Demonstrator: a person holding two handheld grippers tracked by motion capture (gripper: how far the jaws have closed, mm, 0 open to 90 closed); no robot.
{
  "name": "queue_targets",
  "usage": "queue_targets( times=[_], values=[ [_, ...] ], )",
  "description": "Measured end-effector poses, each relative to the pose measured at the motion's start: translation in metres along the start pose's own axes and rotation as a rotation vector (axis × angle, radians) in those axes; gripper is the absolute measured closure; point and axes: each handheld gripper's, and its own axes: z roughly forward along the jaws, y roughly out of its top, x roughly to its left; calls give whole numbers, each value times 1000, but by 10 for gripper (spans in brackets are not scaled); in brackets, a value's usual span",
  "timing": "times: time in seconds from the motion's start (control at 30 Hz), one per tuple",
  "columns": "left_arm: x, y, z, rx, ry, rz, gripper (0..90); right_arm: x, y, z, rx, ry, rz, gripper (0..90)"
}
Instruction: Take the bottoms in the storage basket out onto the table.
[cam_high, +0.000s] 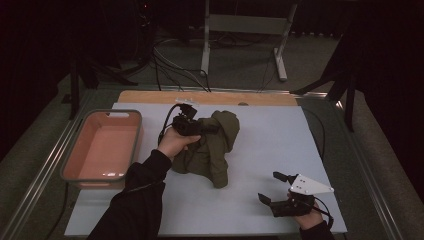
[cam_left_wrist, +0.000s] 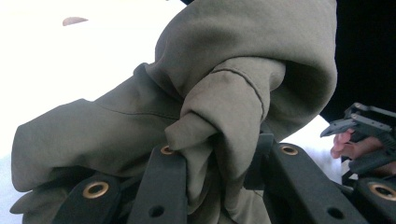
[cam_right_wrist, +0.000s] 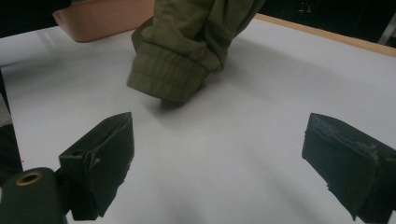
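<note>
Left gripper (cam_left_wrist: 219, 154) jaws pinch olive jacket (cam_high: 212, 147); right gripper (cam_high: 272, 187) jaws apart.

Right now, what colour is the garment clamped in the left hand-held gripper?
Olive green, plain with no pattern. The garment shows best in the left gripper view.

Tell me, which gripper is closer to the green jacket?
Left. The left gripper is clamped right on a bunch of the olive-green jacket. The right gripper sits open on the white table, apart from the jacket, nearest its cuff.

Lab: dark curtains, floor cables (cam_high: 175, 62), metal frame table (cam_high: 45, 150).
</note>
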Motion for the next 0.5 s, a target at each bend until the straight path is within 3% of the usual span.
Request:
queue_targets(
  times=[0.27,0.5],
  values=[
    [-3,-2,17,32,30,22,747,0,-1,-1,0,2,-3,97],
    [3,-2,24,22,56,-4,721,0,-1,-2,2,0,-3,96]
  ],
)
